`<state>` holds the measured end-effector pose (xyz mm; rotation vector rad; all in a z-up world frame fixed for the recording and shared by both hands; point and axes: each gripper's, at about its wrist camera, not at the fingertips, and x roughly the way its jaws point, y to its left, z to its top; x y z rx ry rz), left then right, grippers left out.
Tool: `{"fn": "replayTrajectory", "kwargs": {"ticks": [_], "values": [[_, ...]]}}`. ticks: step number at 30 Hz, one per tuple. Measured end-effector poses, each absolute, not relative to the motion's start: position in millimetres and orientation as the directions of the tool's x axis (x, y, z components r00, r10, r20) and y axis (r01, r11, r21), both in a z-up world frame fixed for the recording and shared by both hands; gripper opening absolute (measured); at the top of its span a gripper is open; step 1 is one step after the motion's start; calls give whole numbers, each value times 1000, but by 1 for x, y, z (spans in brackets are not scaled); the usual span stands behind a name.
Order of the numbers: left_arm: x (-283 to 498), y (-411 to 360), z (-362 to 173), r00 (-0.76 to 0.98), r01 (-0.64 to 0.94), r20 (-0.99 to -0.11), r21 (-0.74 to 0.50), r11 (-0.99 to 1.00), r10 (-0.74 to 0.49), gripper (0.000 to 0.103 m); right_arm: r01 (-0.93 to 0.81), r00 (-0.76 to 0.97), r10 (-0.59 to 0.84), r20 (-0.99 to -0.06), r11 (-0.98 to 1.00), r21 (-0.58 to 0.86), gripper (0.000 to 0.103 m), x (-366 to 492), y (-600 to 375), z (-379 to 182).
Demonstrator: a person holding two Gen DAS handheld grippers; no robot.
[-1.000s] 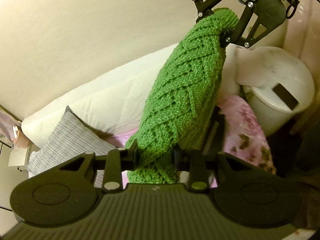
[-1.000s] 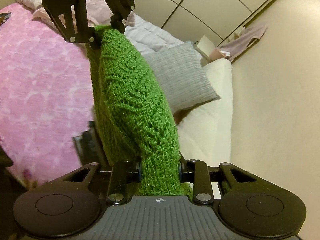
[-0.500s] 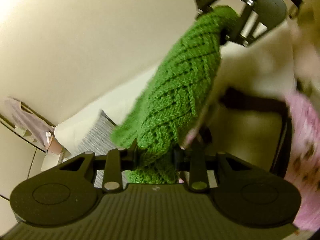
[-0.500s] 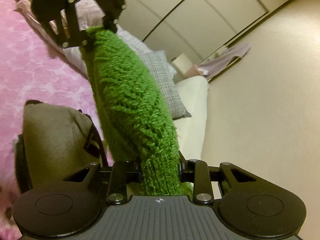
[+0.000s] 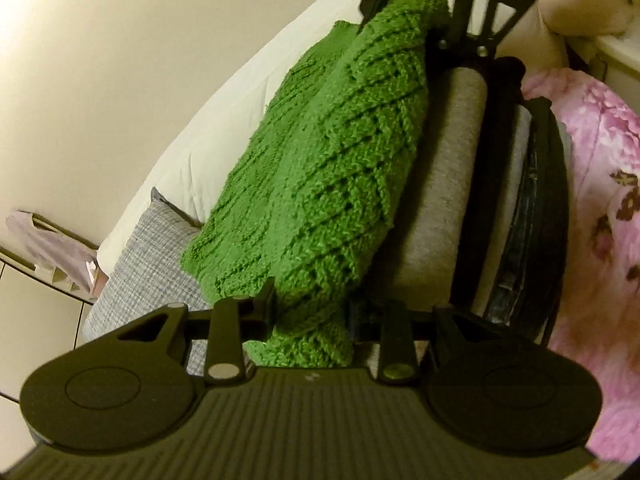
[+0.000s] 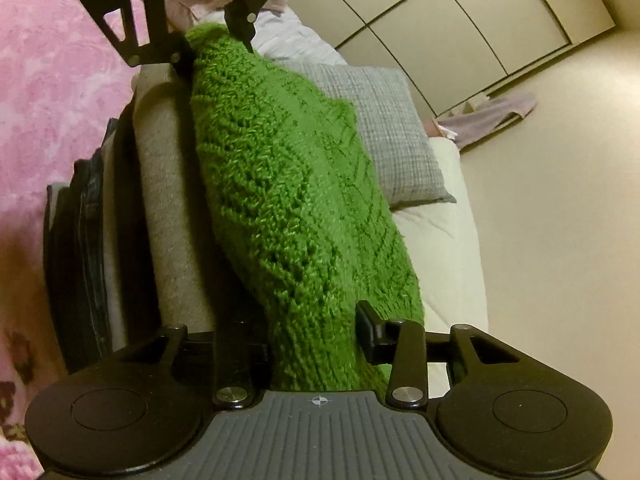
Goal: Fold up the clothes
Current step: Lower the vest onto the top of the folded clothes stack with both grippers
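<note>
A folded green knitted garment point(image 5: 328, 168) point(image 6: 288, 184) is stretched between both grippers. In the left wrist view my left gripper point(image 5: 310, 312) is shut on its near end, and my right gripper point(image 5: 404, 16) pinches the far end at the top. The right wrist view mirrors this: my right gripper point(image 6: 314, 332) is shut on the knit close to the camera, and my left gripper point(image 6: 210, 40) holds the far end. The knit lies against the grey top piece point(image 5: 440, 208) point(image 6: 168, 200) of a stack of folded clothes, with dark and denim pieces point(image 5: 536, 220) behind it.
The stack sits on a pink floral bedspread point(image 5: 600, 200) point(image 6: 52, 80). A grey checked pillow point(image 5: 148, 264) point(image 6: 392, 136) and a white quilted cushion point(image 5: 224, 120) point(image 6: 440, 248) lie beyond the knit. Wardrobe doors point(image 6: 460, 20) and a lilac cloth point(image 6: 488, 116) are further off.
Both grippers have carried the green knit from hanging free over to the stack of folded clothes, where it now lies against the grey piece. Both grips are unchanged.
</note>
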<state>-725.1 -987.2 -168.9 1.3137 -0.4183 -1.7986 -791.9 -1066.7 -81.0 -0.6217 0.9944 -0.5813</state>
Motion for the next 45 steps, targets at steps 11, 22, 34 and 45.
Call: {"fn": "replayTrajectory", "kwargs": {"ticks": [11,22,34,45], "values": [[-751,-982,-185,-70,394,-595,721,-570,-801,28,132,394,-692,-604,694,-708,32,-803,-1052,-98],[-731,-1004,-190,-34,358,-612,730,-582,-790,28,234,385,-727,-569,673,-701,32,-771,-1052,-95],[-708,-992,-168,-65,460,-632,667,-586,-772,35,266,342,-707,-619,704,-658,40,-783,-1056,-79],[-703,-998,-155,-118,525,-693,565,-637,-712,35,112,329,-729,-600,661,-742,27,-807,-1029,-91]]}}
